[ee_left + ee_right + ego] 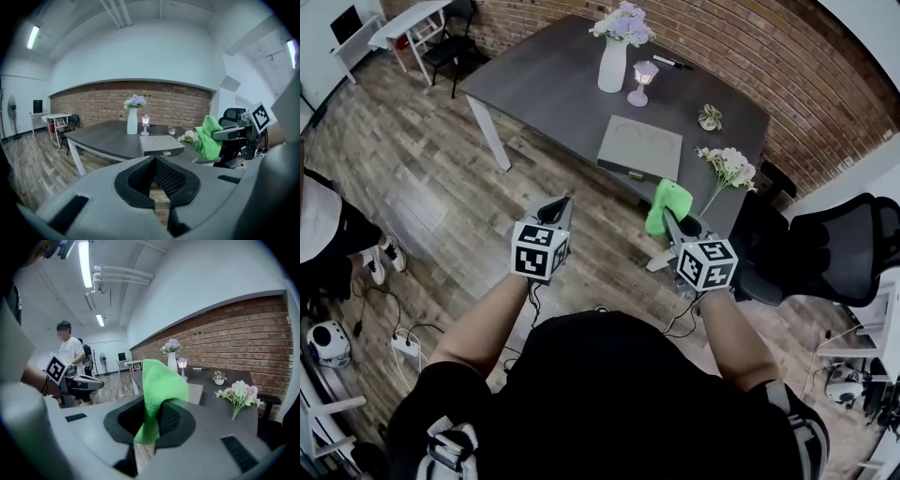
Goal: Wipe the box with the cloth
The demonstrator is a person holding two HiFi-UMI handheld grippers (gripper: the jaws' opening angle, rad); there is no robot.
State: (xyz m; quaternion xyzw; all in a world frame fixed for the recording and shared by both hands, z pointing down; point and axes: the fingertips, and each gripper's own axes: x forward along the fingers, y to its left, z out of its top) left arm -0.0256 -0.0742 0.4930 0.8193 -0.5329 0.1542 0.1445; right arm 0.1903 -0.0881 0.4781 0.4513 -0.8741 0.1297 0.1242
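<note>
Head view: your right gripper [672,221], clamped on the green cloth [667,199], sits nearer the grey box [639,148], ahead and slightly left; your left gripper [564,204] is closed, empty.

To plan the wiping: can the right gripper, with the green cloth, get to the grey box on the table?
Probably yes: the right gripper holds the cloth, and nothing stands between it and the box; the flowers lie aside.

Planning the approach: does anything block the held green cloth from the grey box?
Nothing visible. The flat grey box lies at the dark table's near edge, facing the green cloth in the right gripper.
</note>
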